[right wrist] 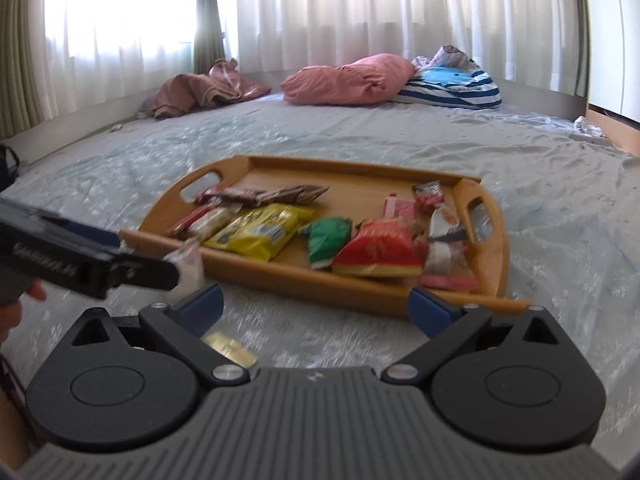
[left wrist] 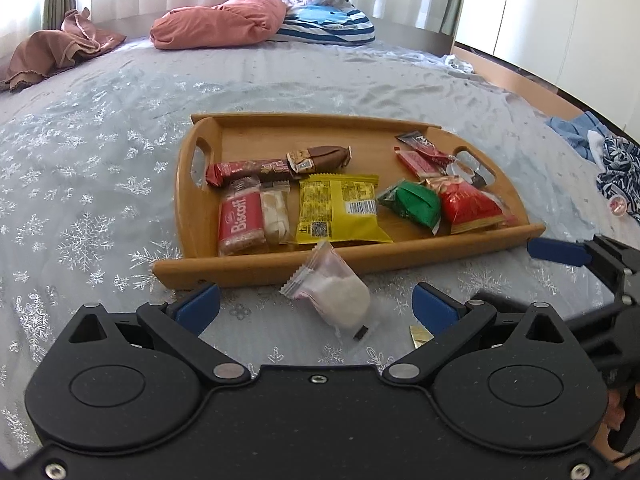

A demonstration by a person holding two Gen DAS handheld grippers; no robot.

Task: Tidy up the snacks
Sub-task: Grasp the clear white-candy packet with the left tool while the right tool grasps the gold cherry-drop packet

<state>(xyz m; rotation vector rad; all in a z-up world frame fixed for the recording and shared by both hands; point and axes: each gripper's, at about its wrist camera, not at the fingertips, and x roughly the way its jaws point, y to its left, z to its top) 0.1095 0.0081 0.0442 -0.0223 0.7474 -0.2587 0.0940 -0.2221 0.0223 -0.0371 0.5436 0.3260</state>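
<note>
A wooden tray [left wrist: 256, 264] on the bed holds several snacks: a red Biscoff pack [left wrist: 240, 220], a yellow packet [left wrist: 340, 208], a green one [left wrist: 412, 204] and a red one [left wrist: 468, 204]. In front of the tray a clear pink packet with a white snack [left wrist: 336, 296] lies on the sheet. My left gripper [left wrist: 318, 306] is open, its blue fingers either side of that packet without touching it. My right gripper [right wrist: 318, 306] is open and holds nothing, close to the tray [right wrist: 352, 292]. A small gold wrapper [right wrist: 228, 348] lies by its left finger.
A pink pillow [left wrist: 220, 20] and a striped cushion [left wrist: 328, 24] lie at the far end of the bed, with a brown cloth [left wrist: 56, 50] to their left. Crumpled blue clothes [left wrist: 600, 148] sit near the right edge. A finger of the right gripper [left wrist: 556, 252] shows at the right.
</note>
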